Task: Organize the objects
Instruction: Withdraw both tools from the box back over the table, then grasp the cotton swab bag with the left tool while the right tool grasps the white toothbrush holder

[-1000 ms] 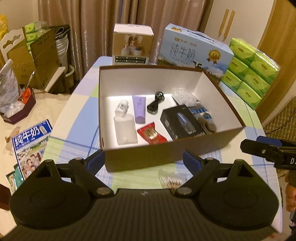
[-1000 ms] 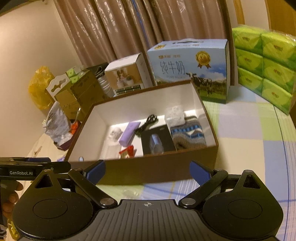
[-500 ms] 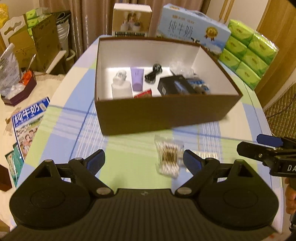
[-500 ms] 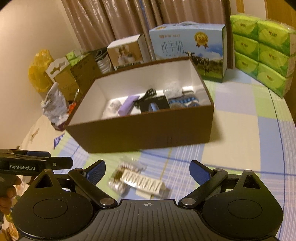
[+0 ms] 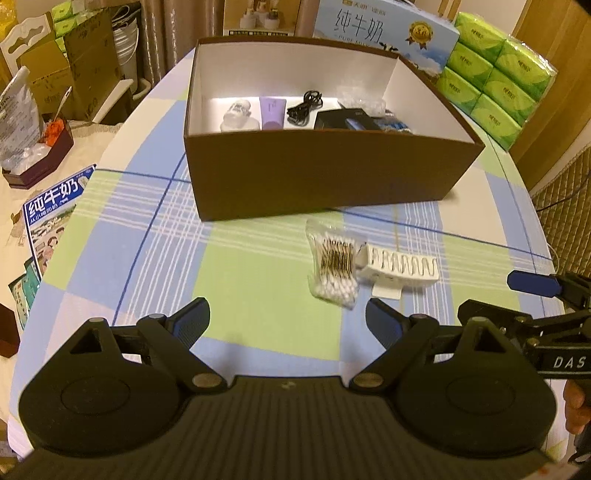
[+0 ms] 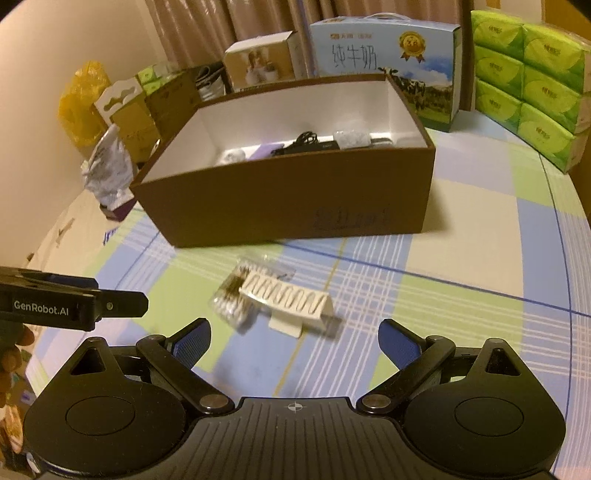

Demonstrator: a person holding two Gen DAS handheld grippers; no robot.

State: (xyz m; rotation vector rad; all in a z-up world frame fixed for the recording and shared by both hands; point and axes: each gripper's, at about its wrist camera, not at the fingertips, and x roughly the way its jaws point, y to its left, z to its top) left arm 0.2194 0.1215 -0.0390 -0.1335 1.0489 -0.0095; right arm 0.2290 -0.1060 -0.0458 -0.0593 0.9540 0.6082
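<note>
A brown box (image 5: 325, 177) (image 6: 295, 199) with a white inside stands on the checked tablecloth. It holds a white bottle (image 5: 238, 114), a purple tube (image 5: 272, 112), a black cable (image 5: 304, 107), a black case (image 5: 345, 120) and more. In front of it lie a bag of cotton swabs (image 5: 334, 266) (image 6: 232, 295) and a white strip pack (image 5: 400, 266) (image 6: 288, 299), partly overlapping. My left gripper (image 5: 288, 317) is open and empty, short of the swabs. My right gripper (image 6: 293, 338) is open and empty, just short of the strip pack.
Behind the box stand a blue milk carton case (image 5: 384, 33) (image 6: 384, 55), a small product box (image 6: 258, 62) and stacked green tissue packs (image 5: 495, 70) (image 6: 532, 85). Cardboard, bags and a leaflet (image 5: 48, 218) lie left of the table. The table edge curves away at right.
Both grippers have pulled back and lowered from over the box. The swab bag and strip pack, hidden before, now lie in view ahead of the fingers. Both stay open.
</note>
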